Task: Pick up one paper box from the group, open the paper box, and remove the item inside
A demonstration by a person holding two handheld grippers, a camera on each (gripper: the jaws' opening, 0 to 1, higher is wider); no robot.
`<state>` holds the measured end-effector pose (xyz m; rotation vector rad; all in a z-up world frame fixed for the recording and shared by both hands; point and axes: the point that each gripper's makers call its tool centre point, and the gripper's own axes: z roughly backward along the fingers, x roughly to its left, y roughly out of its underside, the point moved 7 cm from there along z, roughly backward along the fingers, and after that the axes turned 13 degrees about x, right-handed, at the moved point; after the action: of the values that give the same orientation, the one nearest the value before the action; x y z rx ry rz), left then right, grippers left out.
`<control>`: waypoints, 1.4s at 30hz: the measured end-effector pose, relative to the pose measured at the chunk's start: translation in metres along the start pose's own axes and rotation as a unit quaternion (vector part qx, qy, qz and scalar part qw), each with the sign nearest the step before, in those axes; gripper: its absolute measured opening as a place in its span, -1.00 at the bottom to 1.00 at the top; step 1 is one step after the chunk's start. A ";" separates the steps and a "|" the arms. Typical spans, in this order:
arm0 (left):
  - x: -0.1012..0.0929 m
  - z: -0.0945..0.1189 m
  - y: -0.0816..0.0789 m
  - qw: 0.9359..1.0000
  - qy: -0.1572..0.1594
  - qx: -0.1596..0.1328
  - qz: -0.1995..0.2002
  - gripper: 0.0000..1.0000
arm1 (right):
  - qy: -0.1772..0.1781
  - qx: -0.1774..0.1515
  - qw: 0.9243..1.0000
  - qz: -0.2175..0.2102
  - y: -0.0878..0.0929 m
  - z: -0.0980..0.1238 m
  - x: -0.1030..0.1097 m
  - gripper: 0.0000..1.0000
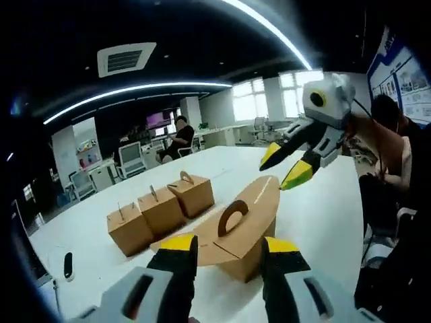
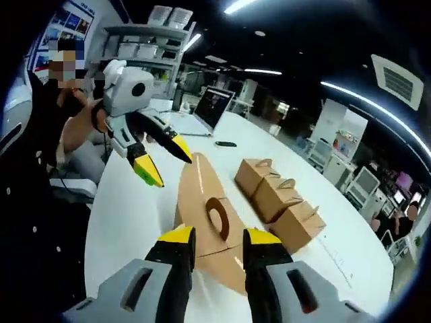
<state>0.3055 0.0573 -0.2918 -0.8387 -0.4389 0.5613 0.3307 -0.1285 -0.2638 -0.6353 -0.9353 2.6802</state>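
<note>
Opened paper box [image 1: 246,229] on the white tabletop [image 1: 323,215], just ahead of my left gripper [image 1: 229,250], whose fingers are spread on either side of its near edge without pinching it. My right gripper [image 1: 288,165] hovers beyond its raised flap, fingers parted and empty. Three closed boxes [image 1: 161,210] sit in a row to the left. I judge the cardboard light, stiff but easily creased; the cut-out handle [image 1: 232,217] or a flap edge offers the best hold. The item inside is hidden. No brand or writing is legible on any box.
</note>
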 end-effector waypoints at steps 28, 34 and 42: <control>0.003 -0.019 0.020 0.999 0.025 0.037 -0.002 -0.22 | -0.105 0.170 0.971 0.130 -0.024 -0.065 -0.013 -0.93; 0.007 -0.020 0.021 0.999 0.016 0.041 -0.002 -0.22 | -0.104 0.171 0.971 0.134 -0.028 -0.059 -0.015 -0.94; 0.008 -0.022 0.023 0.999 0.013 0.046 0.001 -0.22 | -0.114 0.161 0.972 0.124 -0.036 -0.048 -0.017 -0.94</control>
<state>0.3180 0.0619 -0.3218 -0.7583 -0.3860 0.5672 0.3711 -0.0809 -0.2692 -0.4022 -0.4702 3.0848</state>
